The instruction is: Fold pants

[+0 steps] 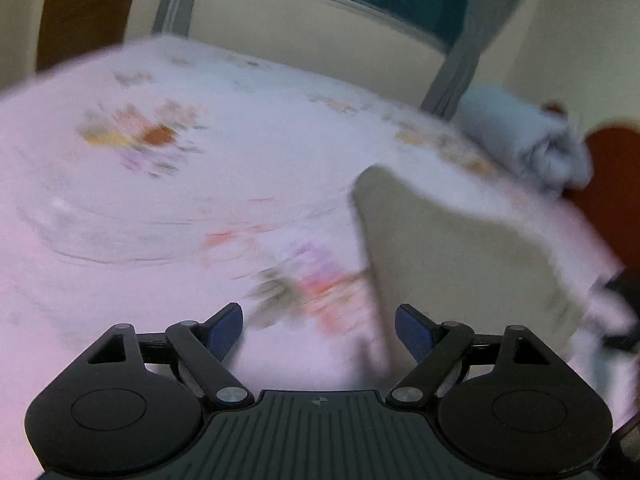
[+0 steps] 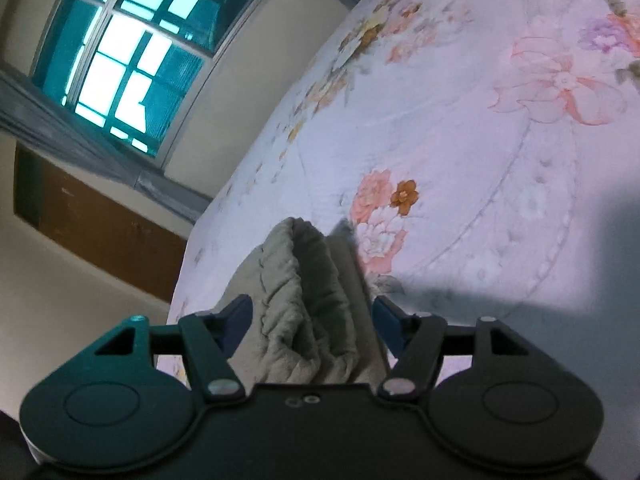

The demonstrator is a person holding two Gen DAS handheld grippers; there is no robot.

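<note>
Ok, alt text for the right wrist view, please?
Bunched beige pants sit between the right tool's open blue fingers, on a pink floral bedspread. A bright window shows upper left.

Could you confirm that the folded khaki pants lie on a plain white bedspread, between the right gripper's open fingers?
Not quite: the bedspread is floral, not plain, as the right wrist view shows. The rest holds: the folded khaki pants lie between the right gripper's open fingers.
</note>
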